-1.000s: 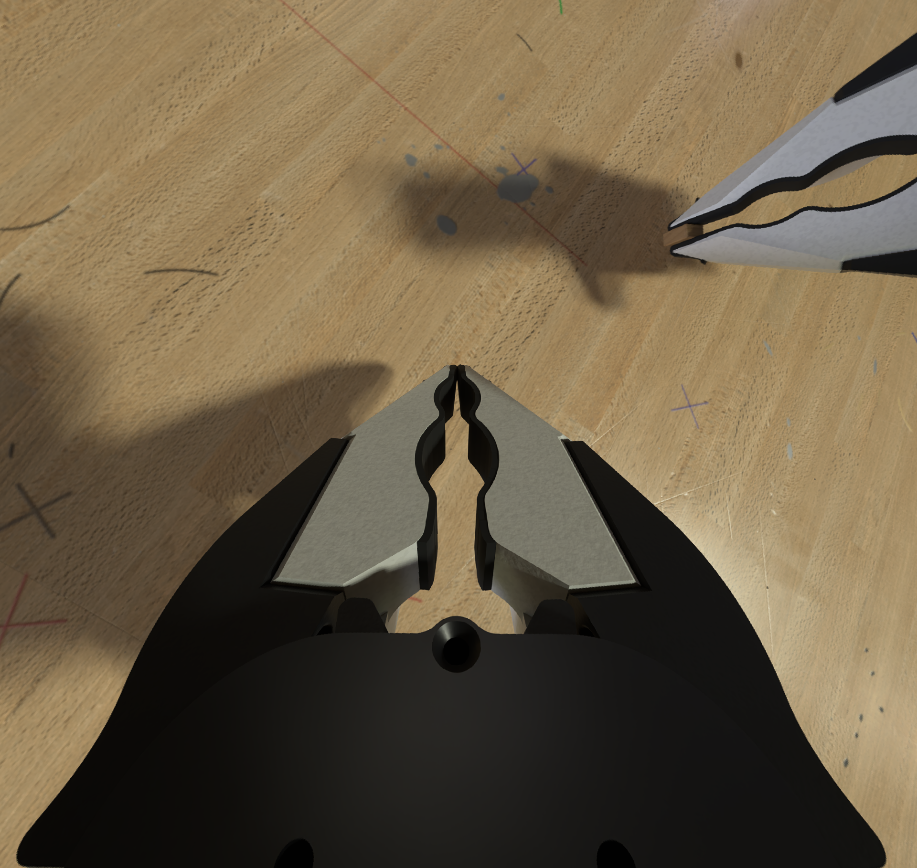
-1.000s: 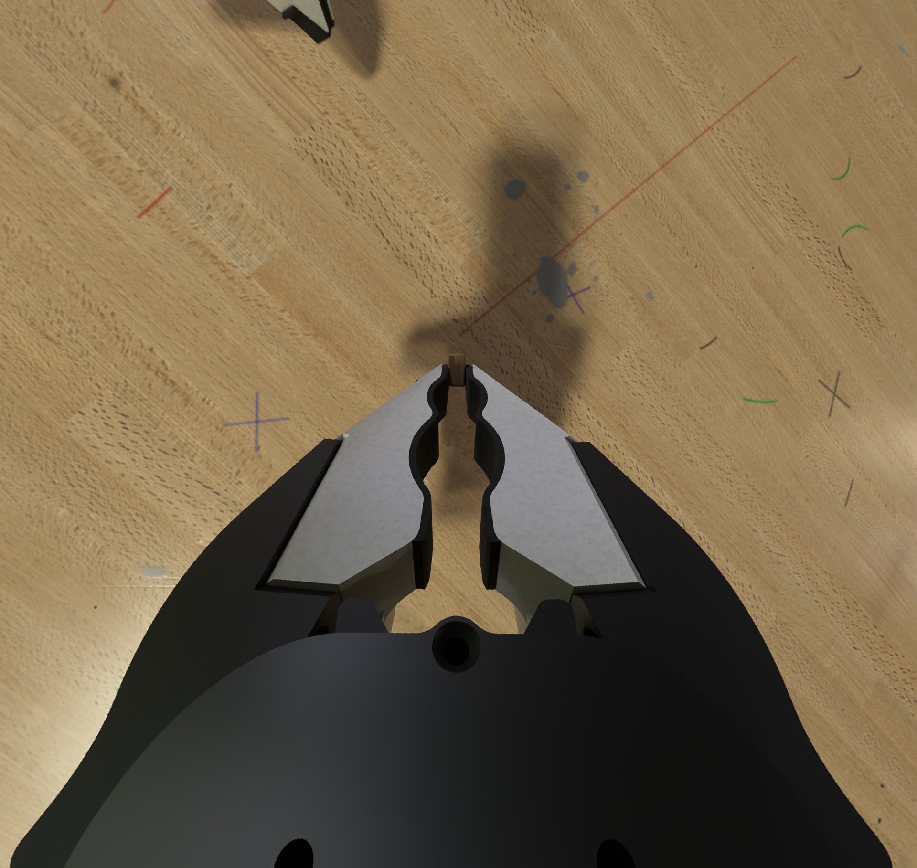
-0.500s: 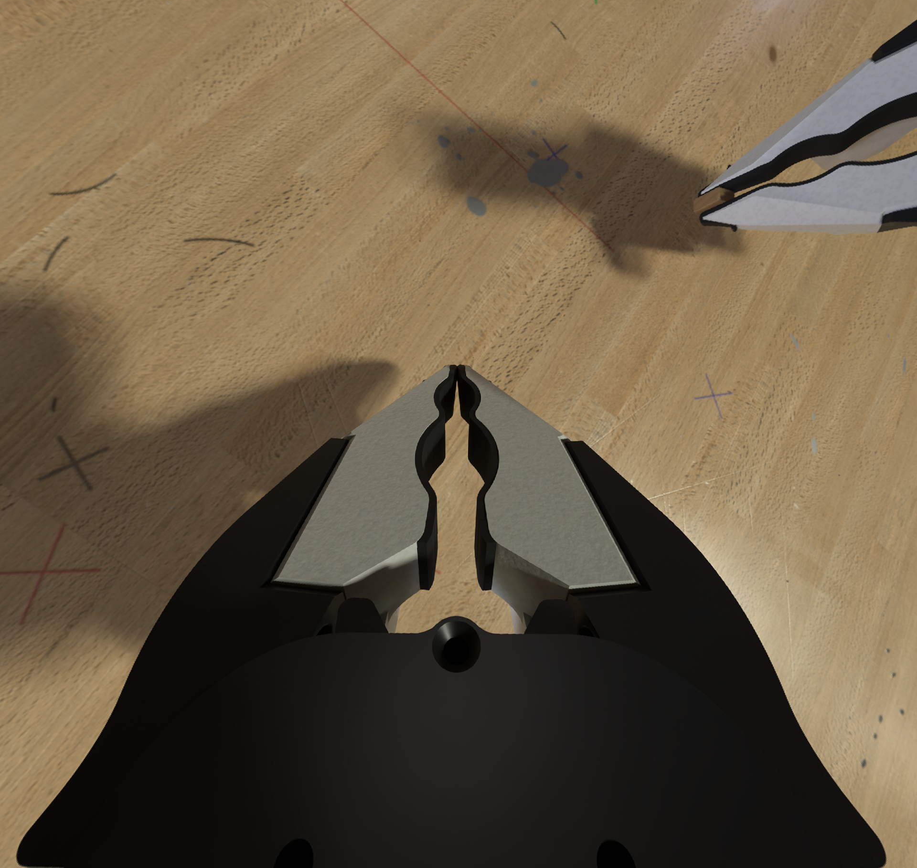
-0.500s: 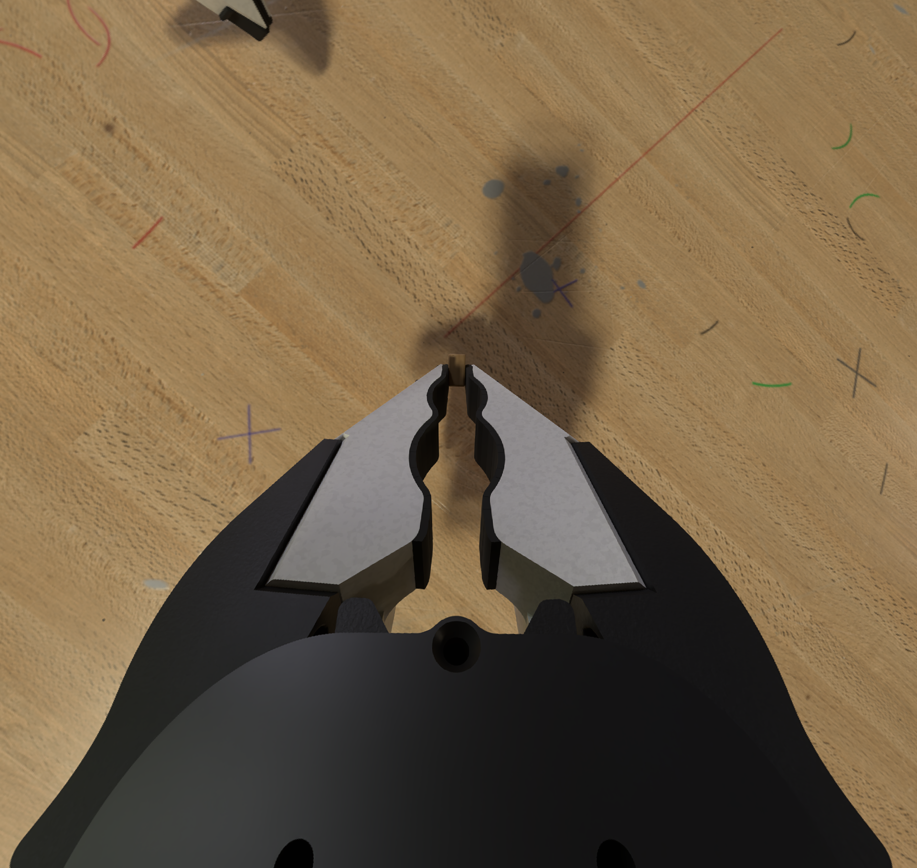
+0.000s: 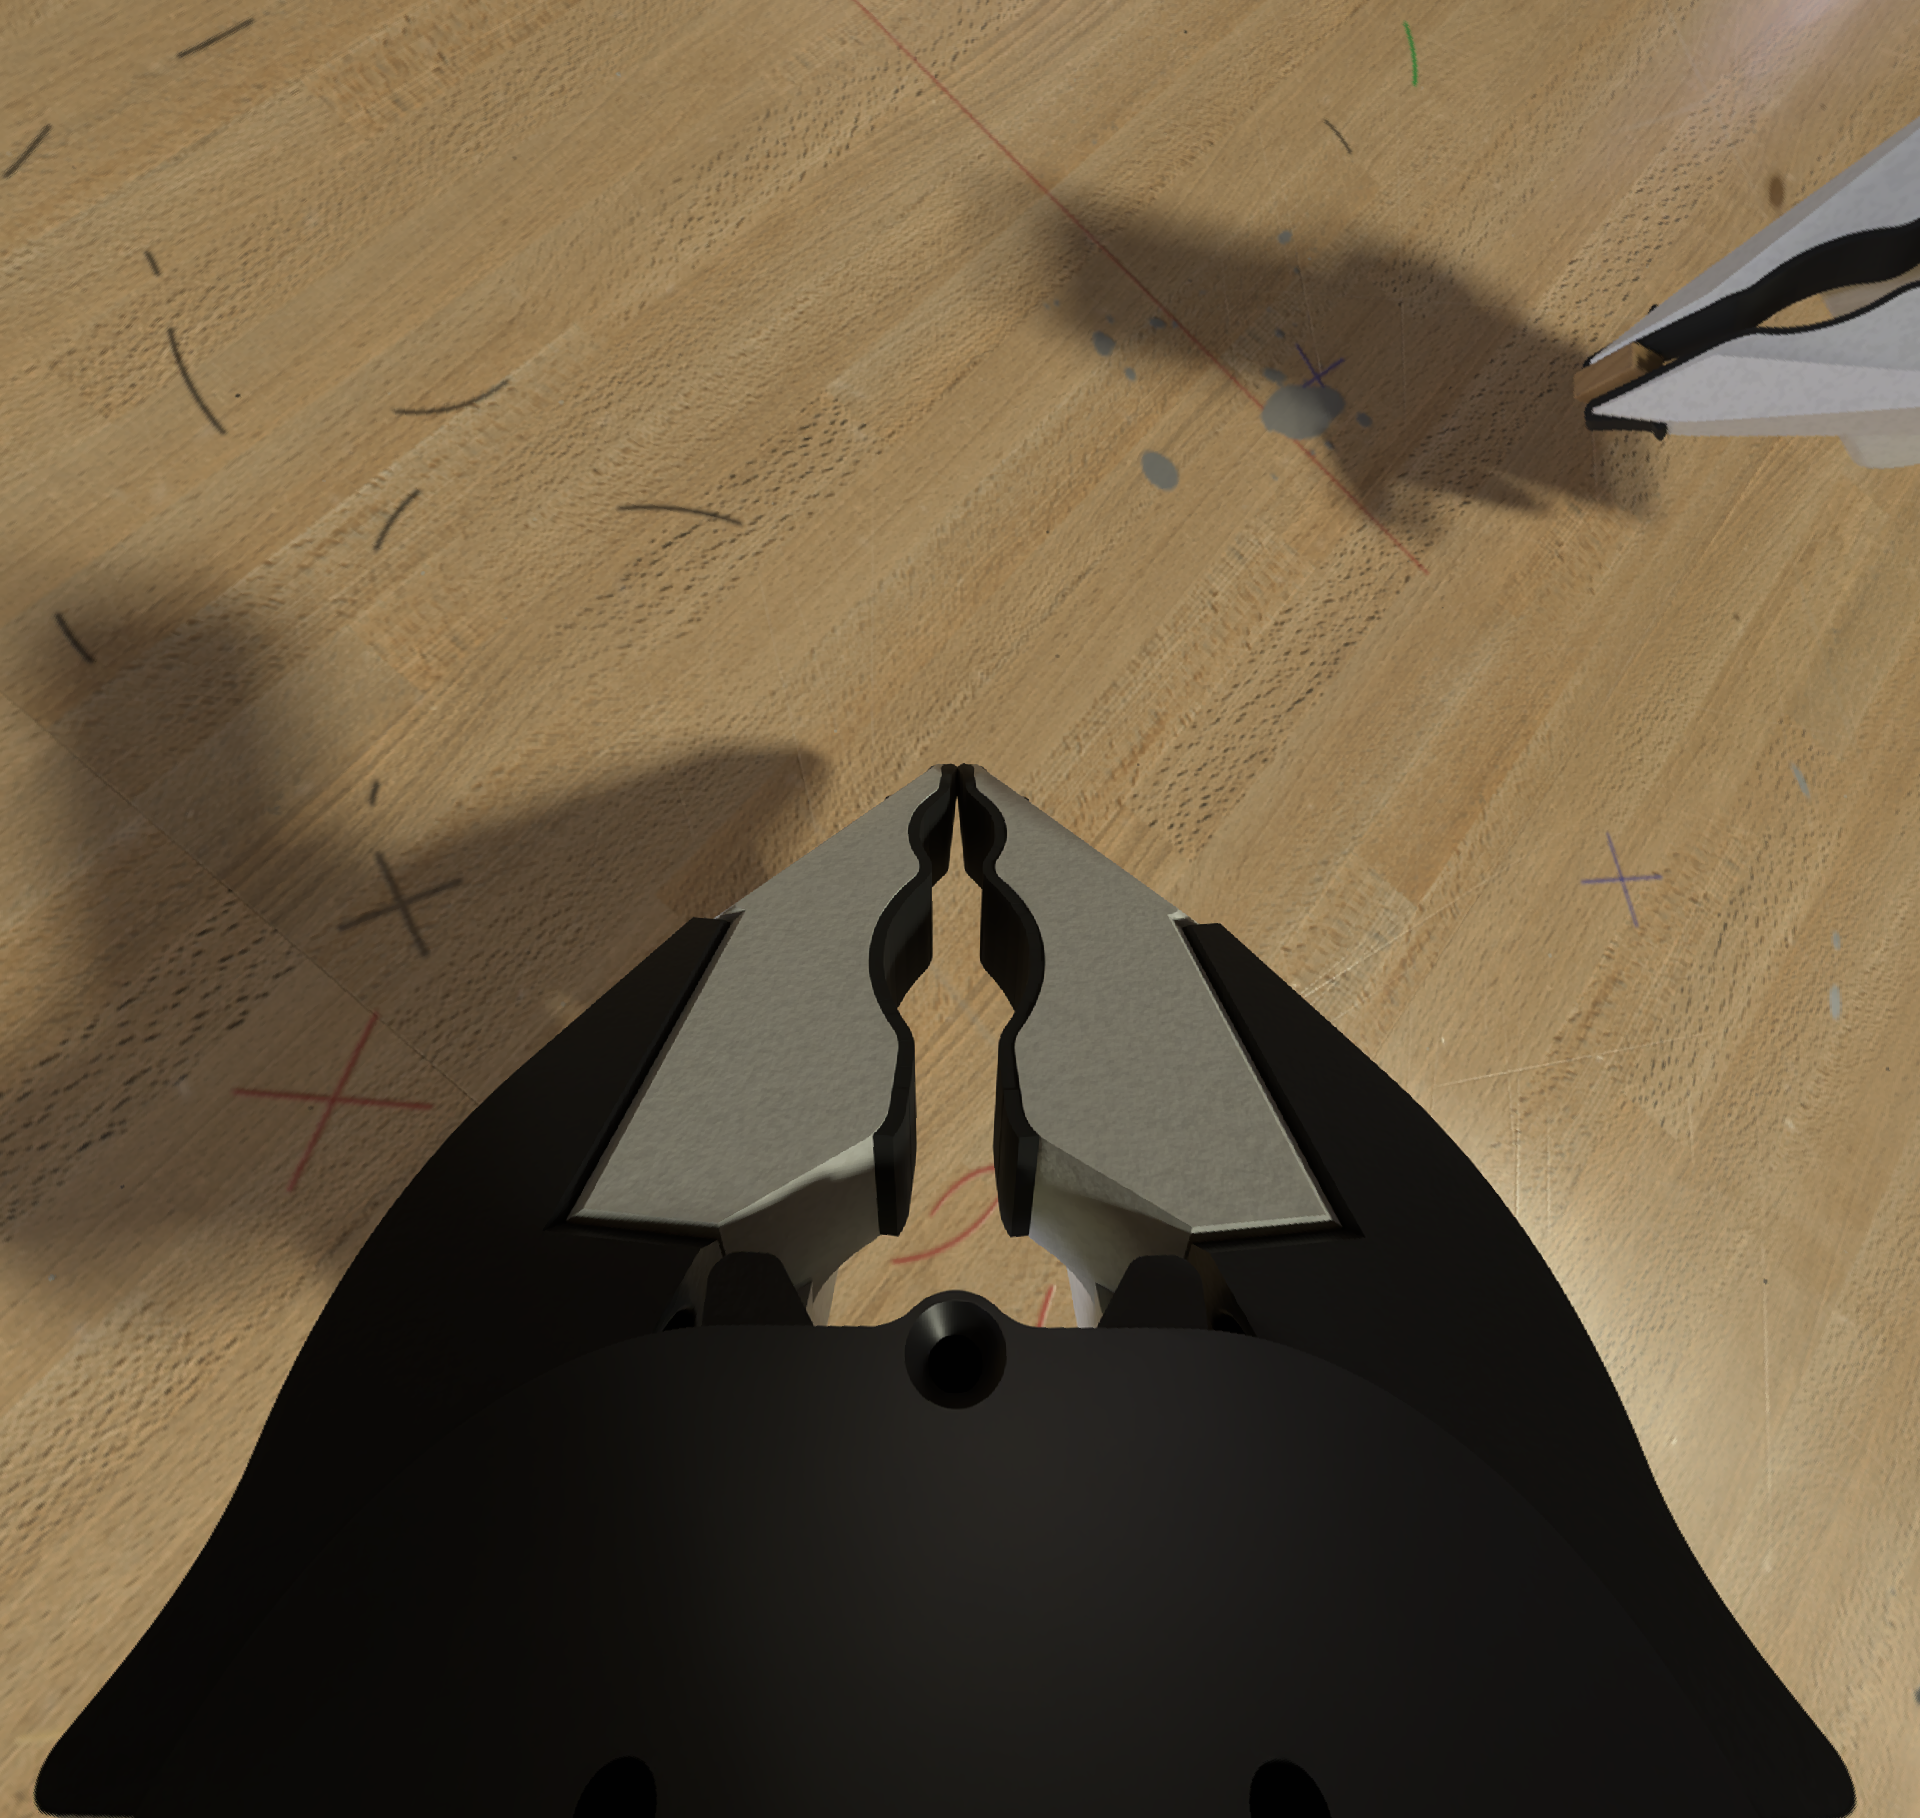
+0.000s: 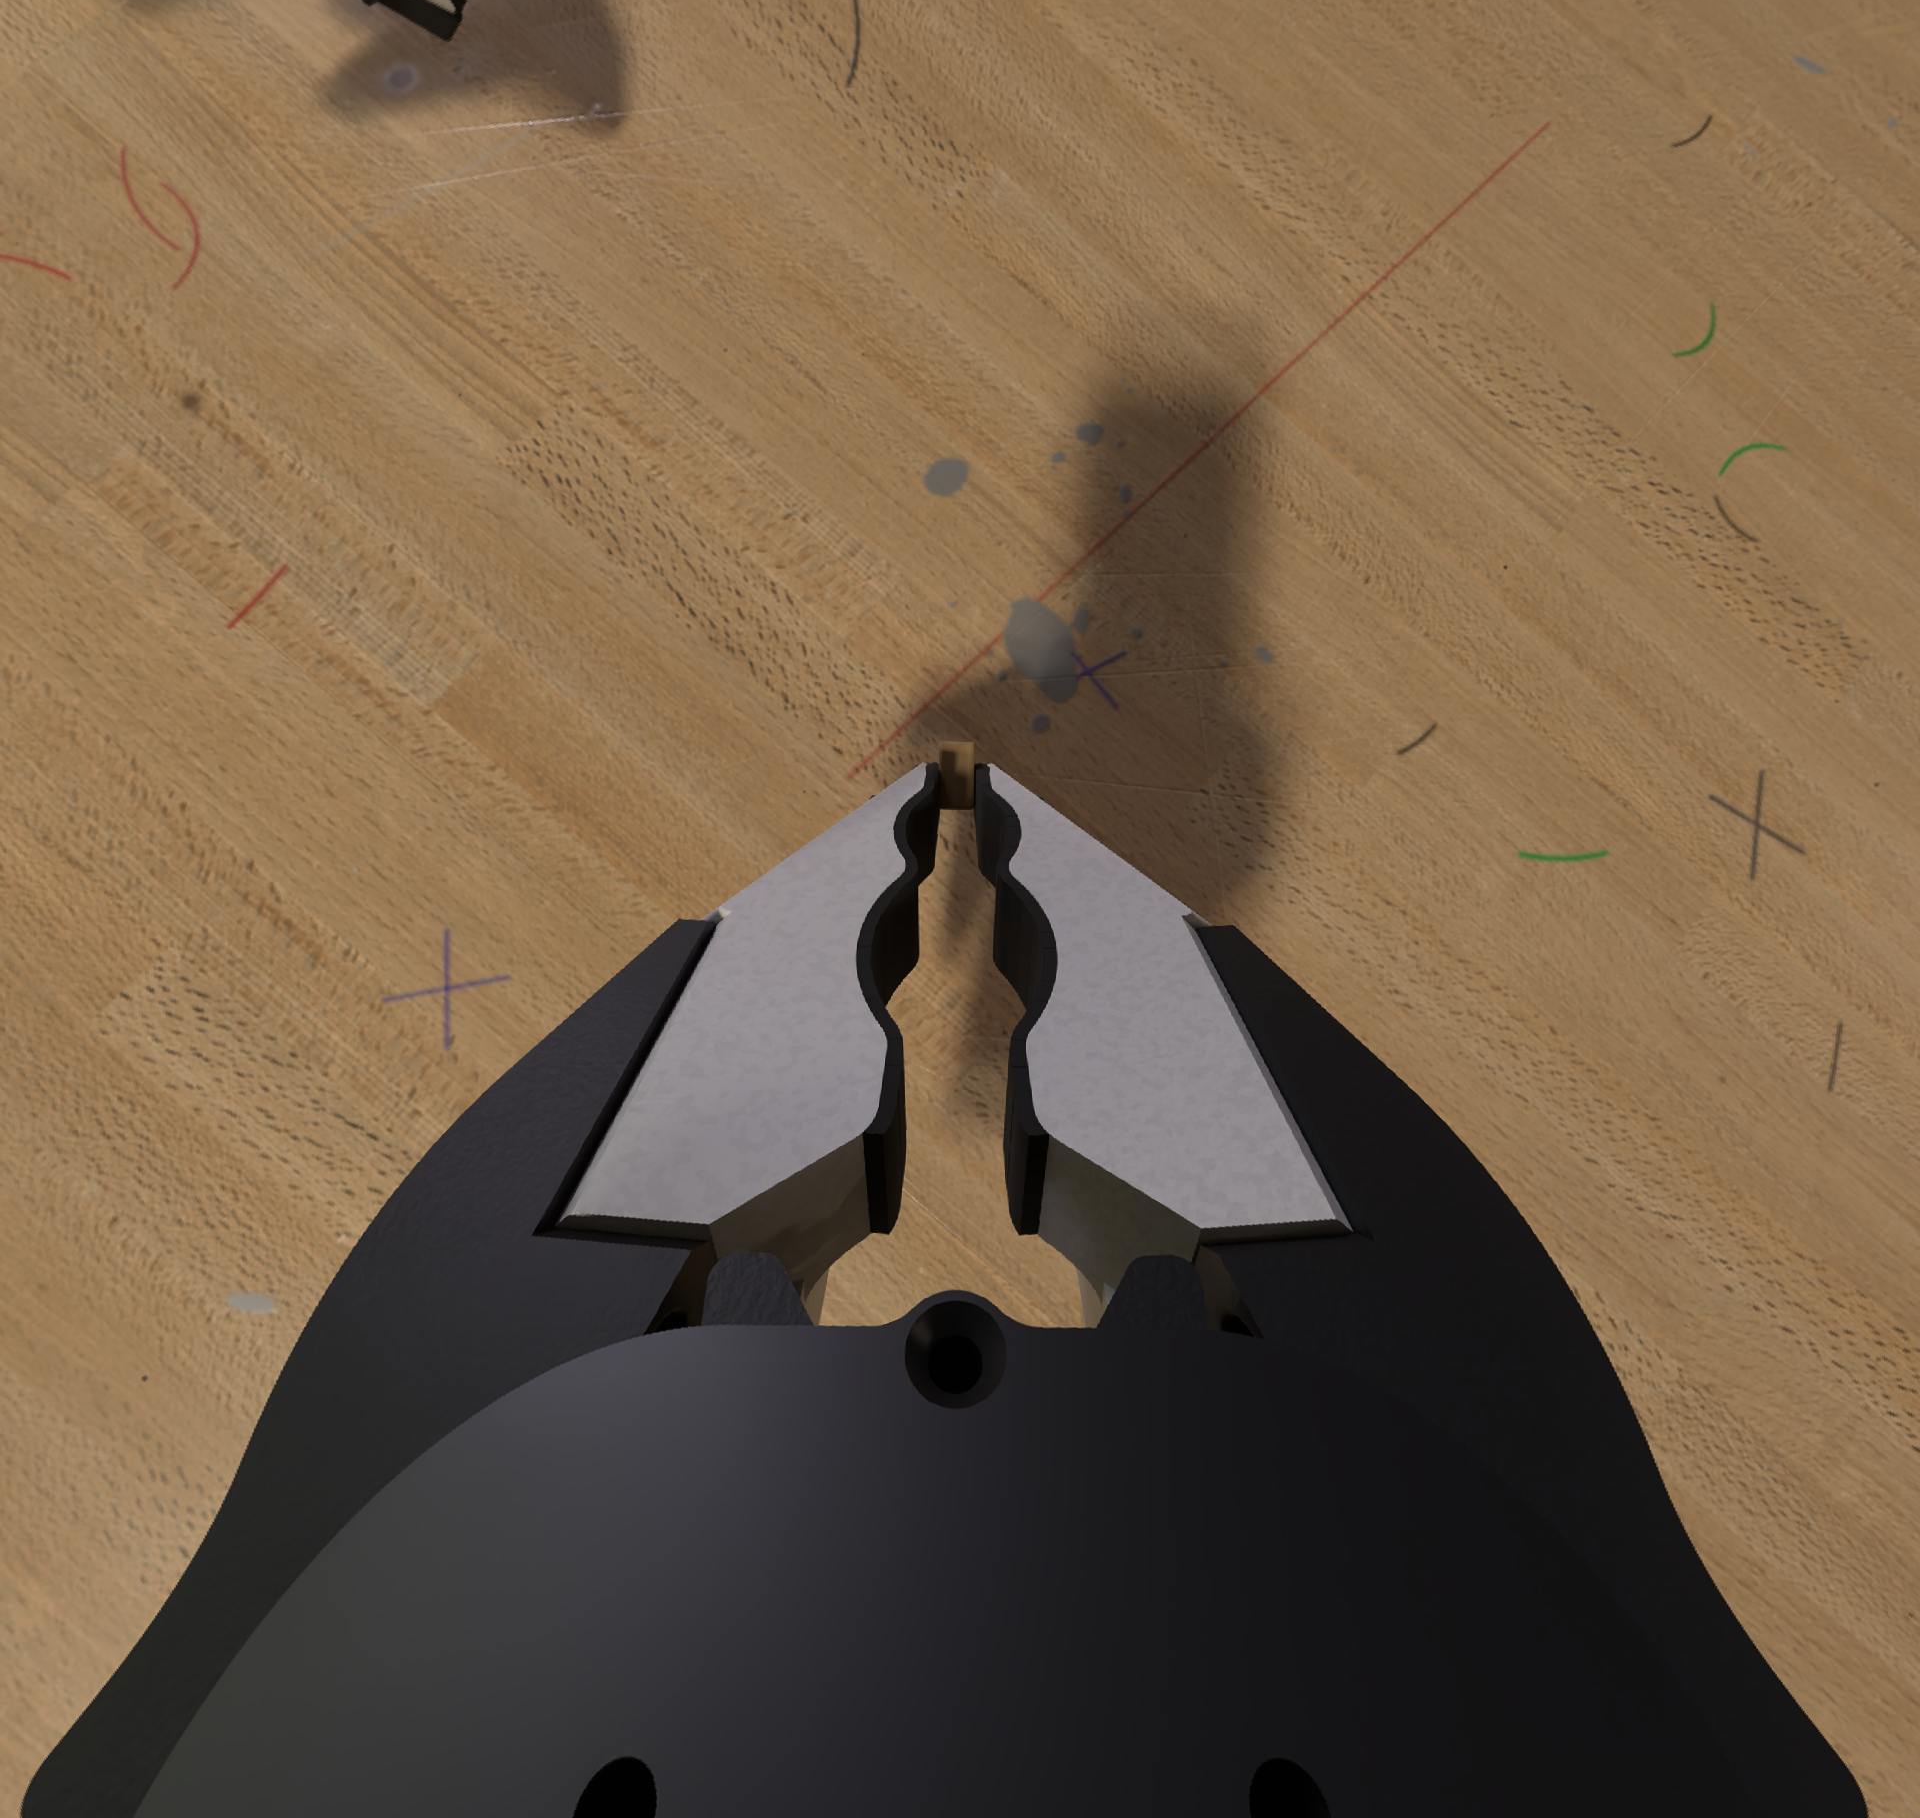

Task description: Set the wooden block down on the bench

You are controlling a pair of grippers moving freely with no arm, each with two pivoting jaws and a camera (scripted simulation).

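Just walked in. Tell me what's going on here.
The right claw is shut on a small wooden block, pinched at the very tips, and hangs over the bench near a grey paint blot and a thin red line. Its shadow lies apart from it, so the block does not look set down yet. The left claw is shut on nothing and hangs off to one side over the bench.

Left hand-held gripper (image 5: 955,771) closed empty, right hand-held gripper (image 6: 956,773) pinching.
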